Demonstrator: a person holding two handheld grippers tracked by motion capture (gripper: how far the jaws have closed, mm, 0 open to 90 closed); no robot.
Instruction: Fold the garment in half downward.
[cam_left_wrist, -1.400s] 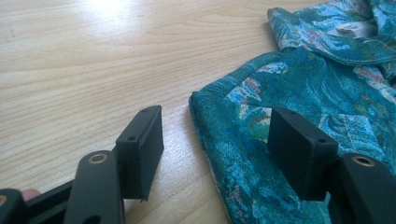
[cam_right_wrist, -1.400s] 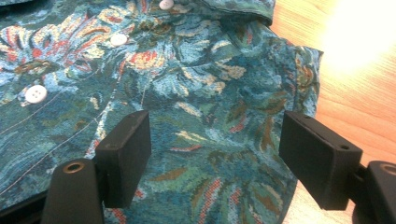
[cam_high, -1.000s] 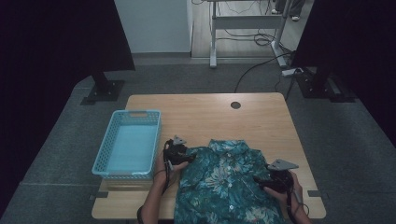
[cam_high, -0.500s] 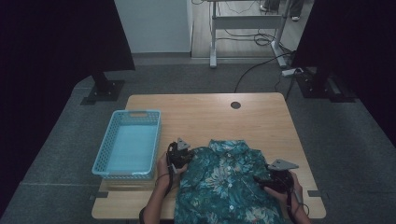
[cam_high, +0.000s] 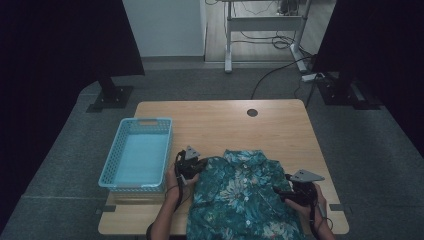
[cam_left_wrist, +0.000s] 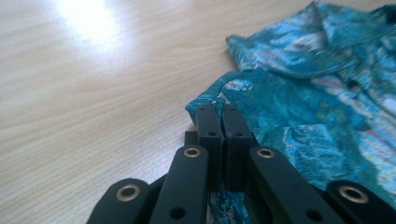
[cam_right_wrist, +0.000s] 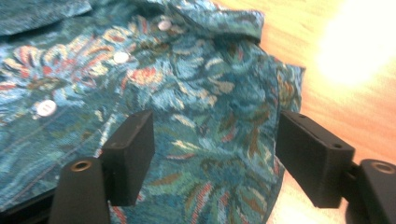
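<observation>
The left gripper (cam_left_wrist: 223, 109) is clenched on the shirt's (cam_high: 240, 200) edge; the right gripper (cam_right_wrist: 212, 154), jaws just closing, straddles cloth unpinched; the shirt's hem is cut off below

each black hand-held gripper (cam_high: 196, 167) has brass-ringed holes, a grey three-cornered top plate and a trailing cable.

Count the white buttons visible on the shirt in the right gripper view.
3: one by the collar, one lower on the placket, one at the left. More may lie outside the frame.
</observation>
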